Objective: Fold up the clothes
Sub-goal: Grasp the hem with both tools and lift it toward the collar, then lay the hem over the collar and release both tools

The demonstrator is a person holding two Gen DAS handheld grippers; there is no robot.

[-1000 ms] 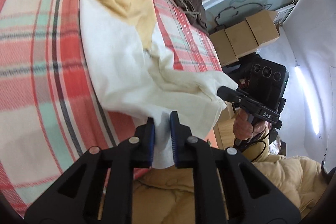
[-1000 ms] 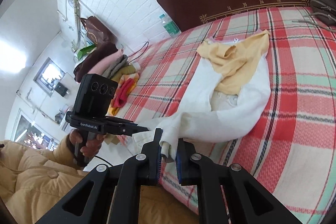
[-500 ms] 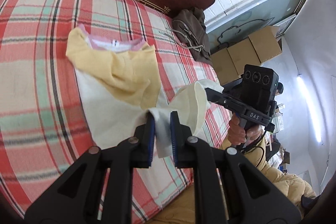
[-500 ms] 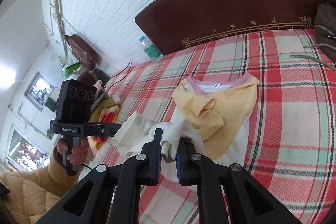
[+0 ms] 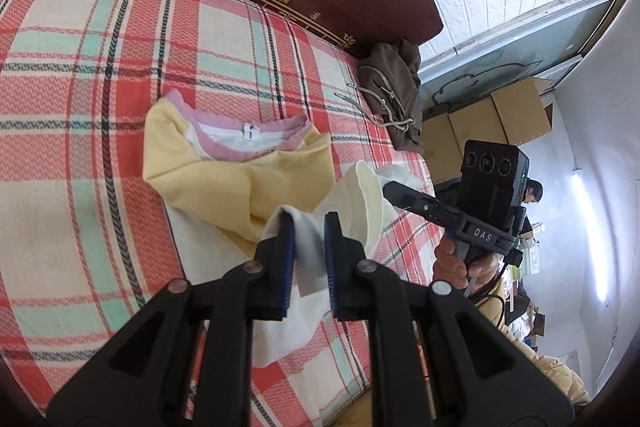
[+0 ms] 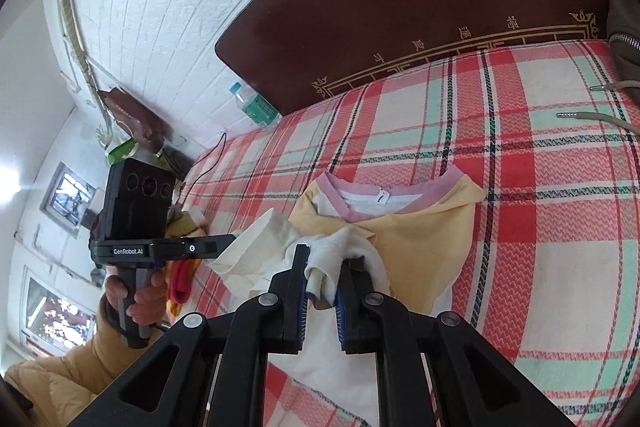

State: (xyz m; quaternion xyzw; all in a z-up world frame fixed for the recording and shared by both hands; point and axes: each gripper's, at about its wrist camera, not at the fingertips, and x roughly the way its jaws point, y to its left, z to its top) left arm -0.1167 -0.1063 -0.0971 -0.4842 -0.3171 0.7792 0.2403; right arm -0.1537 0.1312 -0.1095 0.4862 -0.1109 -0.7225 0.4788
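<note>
Ahead of both your tongs the plaid bedspread [image 5: 80,75] runs up to the dark headboard [image 6: 420,7], with broad bare plaid beyond the garment on every side. The yellow and white shirt [image 5: 240,183] lies on the bed straight in front of you, its pink collar [image 6: 400,193] toward the headboard and its white hem end lifted toward the collar. Your left gripper [image 5: 309,227] is clamped on a fold of the white hem cloth, which hangs down between its fingers. Your right gripper [image 6: 323,267] is pinched on a bunched wad of the same white hem, held just above the yellow chest. Between the two tongs a loose cream flap [image 6: 256,247] curls up. Right of your right gripper, a brown hoodie [image 5: 394,99] sits at the bed's corner, its drawstrings [image 6: 596,117] trailing onto the plaid, well apart from the shirt.
</note>
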